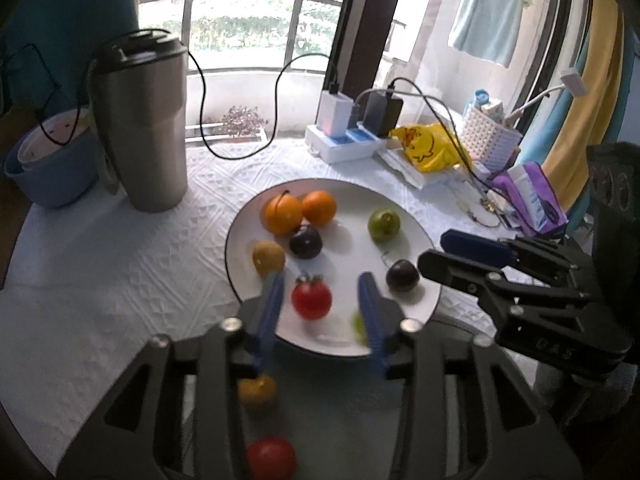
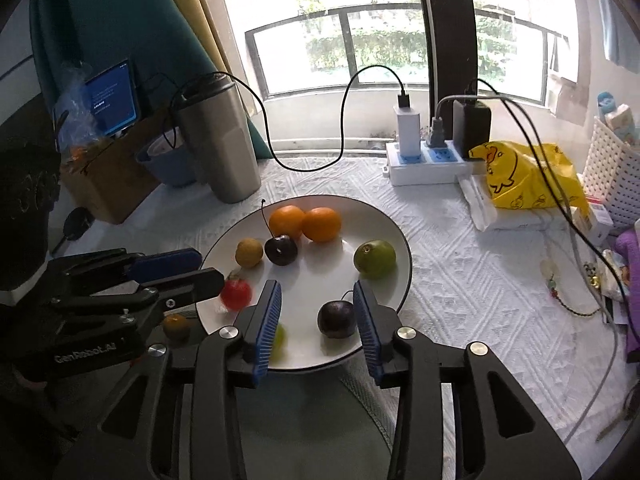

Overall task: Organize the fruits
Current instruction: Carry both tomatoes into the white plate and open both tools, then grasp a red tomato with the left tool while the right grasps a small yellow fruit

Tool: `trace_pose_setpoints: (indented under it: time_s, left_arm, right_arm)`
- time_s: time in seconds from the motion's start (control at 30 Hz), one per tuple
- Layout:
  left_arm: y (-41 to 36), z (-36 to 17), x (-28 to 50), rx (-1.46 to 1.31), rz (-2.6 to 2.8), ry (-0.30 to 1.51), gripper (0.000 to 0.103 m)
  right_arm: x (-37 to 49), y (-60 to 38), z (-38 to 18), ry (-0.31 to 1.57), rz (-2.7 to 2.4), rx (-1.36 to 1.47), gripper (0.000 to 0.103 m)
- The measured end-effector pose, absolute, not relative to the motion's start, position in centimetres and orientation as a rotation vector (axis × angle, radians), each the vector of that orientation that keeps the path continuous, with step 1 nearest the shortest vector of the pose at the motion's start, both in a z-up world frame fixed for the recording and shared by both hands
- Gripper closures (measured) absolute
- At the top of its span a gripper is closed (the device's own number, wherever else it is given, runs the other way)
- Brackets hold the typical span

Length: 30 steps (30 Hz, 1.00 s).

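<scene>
The small red round tomato [image 1: 311, 301] lies on the white round plate [image 1: 348, 196] near its front rim, directly between your left tongs [image 1: 322, 300], spread and empty. Right tongs [image 2: 316, 312], also spread, bracket the dark plum [image 2: 337, 319].

Red tomato [image 1: 311, 301], white plate [image 1: 344, 242]

Plate [image 2: 400, 248] before me: two oranges [image 2: 305, 222] touching at back, green fruit [image 2: 375, 259] right, two dark cherries [image 2: 281, 250], yellow fruit [image 2: 249, 253] left, red tomato [image 2: 236, 294] blurred.
</scene>
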State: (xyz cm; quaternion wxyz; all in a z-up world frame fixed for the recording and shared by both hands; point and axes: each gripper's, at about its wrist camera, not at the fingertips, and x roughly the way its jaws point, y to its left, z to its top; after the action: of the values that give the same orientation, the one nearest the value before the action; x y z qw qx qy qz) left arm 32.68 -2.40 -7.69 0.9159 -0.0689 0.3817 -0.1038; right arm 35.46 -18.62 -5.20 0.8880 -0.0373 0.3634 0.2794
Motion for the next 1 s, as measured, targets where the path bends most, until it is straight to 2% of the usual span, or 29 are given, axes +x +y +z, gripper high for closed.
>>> trace_pose_setpoints:
  time_s: [0.53, 1.0]
  left_arm:
    - [1.5, -6.6, 26.6, -0.180, -0.157, 0.739, 0.057]
    - [1.6, -11.1, 23.6, -0.218, -0.182, 0.838, 0.057]
  right_arm:
    - [30.9, -17.1, -4.2, 0.746, 0.580, -0.111, 0.063]
    - [28.4, -14.9, -6.8, 0.791, 0.602, -0.126, 0.063]
